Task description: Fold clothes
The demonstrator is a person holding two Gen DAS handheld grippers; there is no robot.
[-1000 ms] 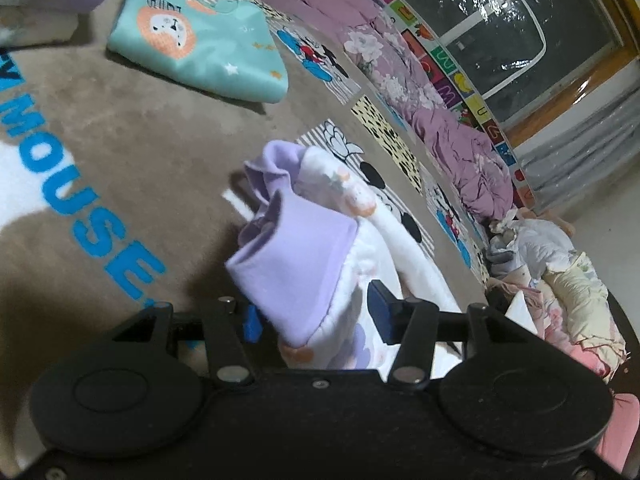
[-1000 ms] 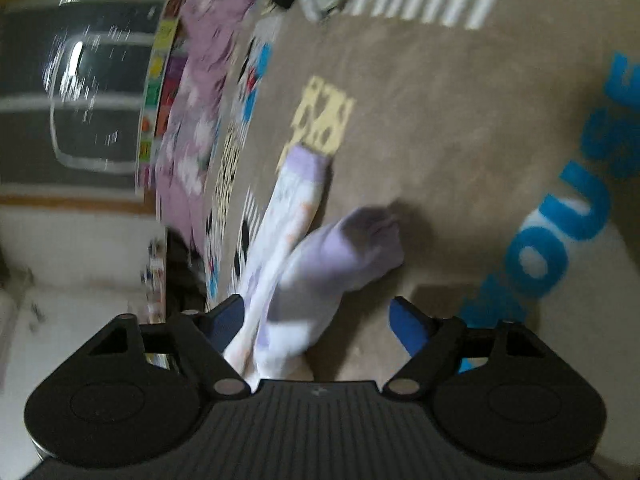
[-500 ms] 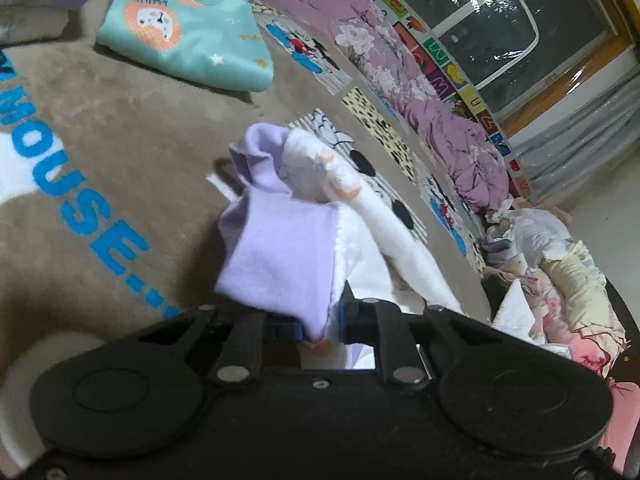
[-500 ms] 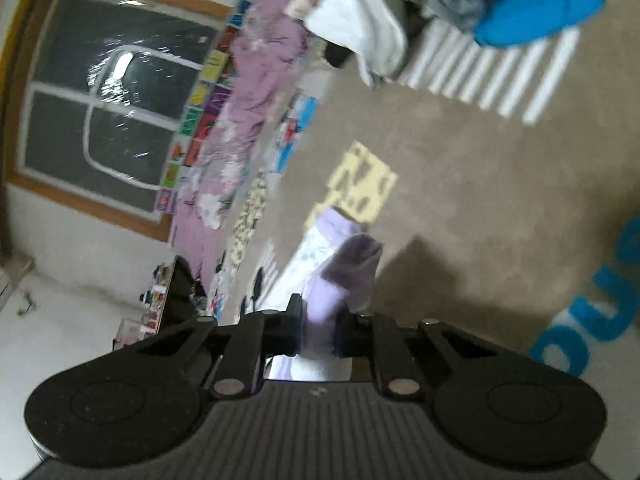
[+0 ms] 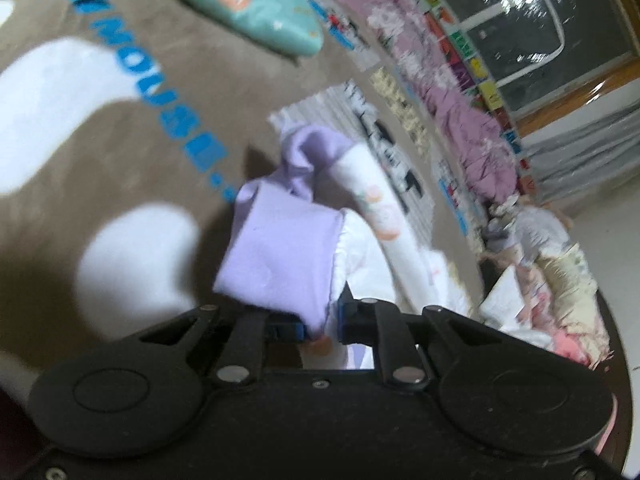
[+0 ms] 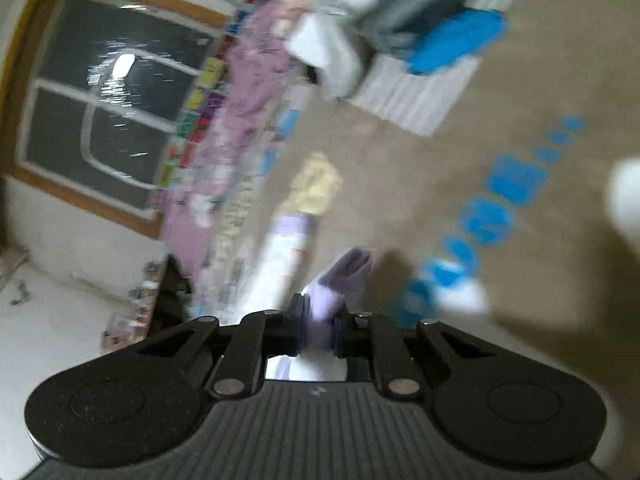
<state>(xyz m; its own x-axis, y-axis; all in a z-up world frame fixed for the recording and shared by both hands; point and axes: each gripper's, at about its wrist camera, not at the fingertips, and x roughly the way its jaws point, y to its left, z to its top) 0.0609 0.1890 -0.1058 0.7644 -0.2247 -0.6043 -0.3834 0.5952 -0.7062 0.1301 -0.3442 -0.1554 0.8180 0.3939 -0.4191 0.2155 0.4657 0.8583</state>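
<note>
Since the earlier frames both grippers have closed on the garment and lifted its purple ends off the rug; a second ago their fingers stood wide on either side of the cloth, and the blue lettering has slid across both views, which are now smeared by motion.

The brown rug with its blue lettering and white patches fills most of both views and serves as the landmark. At its far edge, under the dark window, a long heap of pink-purple bedding runs along the wall. On the rug's far corner lies a folded teal top. Off the rug's right end sits a pile of pale clothes.

The white-and-purple garment hangs above the middle of the rug, just past the lettering, its white printed length trailing toward the bedding side.

The left gripper has its fingers drawn narrow, pinching a purple cuff of the garment. In the right wrist view the right gripper likewise has its fingers close together, clamping another purple end, with the white cloth running away from it over the rug toward a yellow patterned square.
</note>
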